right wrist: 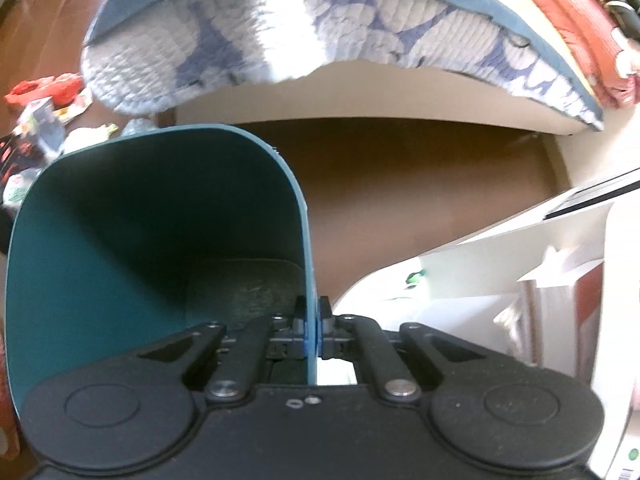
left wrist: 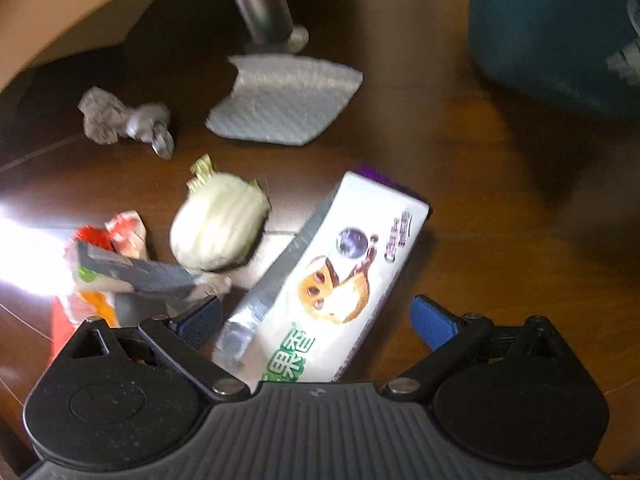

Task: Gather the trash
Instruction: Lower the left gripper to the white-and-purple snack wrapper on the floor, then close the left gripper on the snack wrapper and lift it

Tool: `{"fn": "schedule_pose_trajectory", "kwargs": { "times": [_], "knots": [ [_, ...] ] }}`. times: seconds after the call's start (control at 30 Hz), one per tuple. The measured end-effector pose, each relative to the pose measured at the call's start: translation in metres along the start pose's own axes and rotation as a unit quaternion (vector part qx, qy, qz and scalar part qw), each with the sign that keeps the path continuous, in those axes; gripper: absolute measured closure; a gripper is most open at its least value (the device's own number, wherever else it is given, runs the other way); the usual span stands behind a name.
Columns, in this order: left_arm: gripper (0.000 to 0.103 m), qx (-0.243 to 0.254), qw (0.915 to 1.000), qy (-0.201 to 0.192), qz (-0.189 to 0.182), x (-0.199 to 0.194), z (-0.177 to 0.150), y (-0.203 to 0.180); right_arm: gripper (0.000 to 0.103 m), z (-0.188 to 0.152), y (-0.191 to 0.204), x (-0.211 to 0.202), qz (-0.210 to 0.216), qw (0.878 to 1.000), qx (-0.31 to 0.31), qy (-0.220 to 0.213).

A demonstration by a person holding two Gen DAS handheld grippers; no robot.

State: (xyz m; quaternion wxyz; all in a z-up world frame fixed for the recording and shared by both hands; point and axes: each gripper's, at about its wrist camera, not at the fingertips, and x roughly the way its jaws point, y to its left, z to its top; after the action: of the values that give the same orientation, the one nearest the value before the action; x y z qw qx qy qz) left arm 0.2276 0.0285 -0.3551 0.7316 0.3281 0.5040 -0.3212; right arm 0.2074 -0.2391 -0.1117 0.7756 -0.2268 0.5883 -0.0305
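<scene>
- We see our left tongs (left wrist: pixel 316 320) spread wide, gripping nothing, over the wooden floor (left wrist: pixel 460 200).
- A white snack box (left wrist: pixel 340 276) lies on the floor between their blue pads, touching neither as far as we can tell.
- Just beyond the left pad sit a pale crumpled wrapper (left wrist: pixel 218 228) and red-orange wrappers (left wrist: pixel 108 264); farther ahead lie a white tissue (left wrist: pixel 284 100) and a grey paper wad (left wrist: pixel 104 116).
- Our right tongs (right wrist: pixel 312 330) are pinched tight on the rim of the teal bin (right wrist: pixel 120 220), which opens to their left.
- A quilted bed cover (right wrist: pixel 300 32) hangs ahead of them.
</scene>
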Motion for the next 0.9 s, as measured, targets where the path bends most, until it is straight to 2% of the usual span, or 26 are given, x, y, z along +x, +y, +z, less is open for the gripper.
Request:
{"fn": "schedule_pose_trajectory", "kwargs": {
  "times": [0.2, 0.27, 0.3, 0.33, 0.47, 0.63, 0.7, 0.9],
  "knots": [
    [0.003, -0.02, 0.9998, 0.004, 0.0, 0.01, -0.006, 0.002, 0.097, 0.012, -0.012, -0.002, -0.005, 0.999, 0.043, -0.005],
    [0.012, -0.028, 0.9995, 0.013, 0.004, 0.012, -0.007, 0.0, 0.096, 0.015, -0.013, -0.001, 0.002, 0.999, 0.05, -0.007],
    [0.023, -0.033, 0.9992, 0.02, 0.007, 0.014, -0.007, 0.0, 0.096, 0.017, -0.013, -0.001, 0.006, 0.998, 0.055, -0.006],
    [0.026, -0.037, 0.9989, 0.022, 0.02, 0.015, -0.008, -0.002, 0.097, 0.017, -0.013, -0.002, 0.01, 0.998, 0.059, -0.005],
    [0.037, -0.058, 0.9977, 0.014, 0.031, 0.011, -0.01, -0.006, 0.098, 0.023, -0.011, -0.003, 0.017, 0.998, 0.061, 0.001],
    [0.067, -0.1, 0.994, 0.015, 0.04, 0.006, -0.008, -0.006, 0.099, 0.02, -0.019, -0.003, 0.017, 0.997, 0.073, -0.003],
    [0.071, -0.12, 0.9918, 0.016, 0.041, 0.003, -0.008, -0.006, 0.099, 0.02, -0.021, -0.001, 0.02, 0.997, 0.078, -0.004],
    [0.072, -0.164, 0.9856, -0.008, 0.041, -0.027, -0.011, -0.005, 0.099, 0.013, -0.025, 0.0, 0.022, 0.996, 0.084, -0.013]
  ]
}}
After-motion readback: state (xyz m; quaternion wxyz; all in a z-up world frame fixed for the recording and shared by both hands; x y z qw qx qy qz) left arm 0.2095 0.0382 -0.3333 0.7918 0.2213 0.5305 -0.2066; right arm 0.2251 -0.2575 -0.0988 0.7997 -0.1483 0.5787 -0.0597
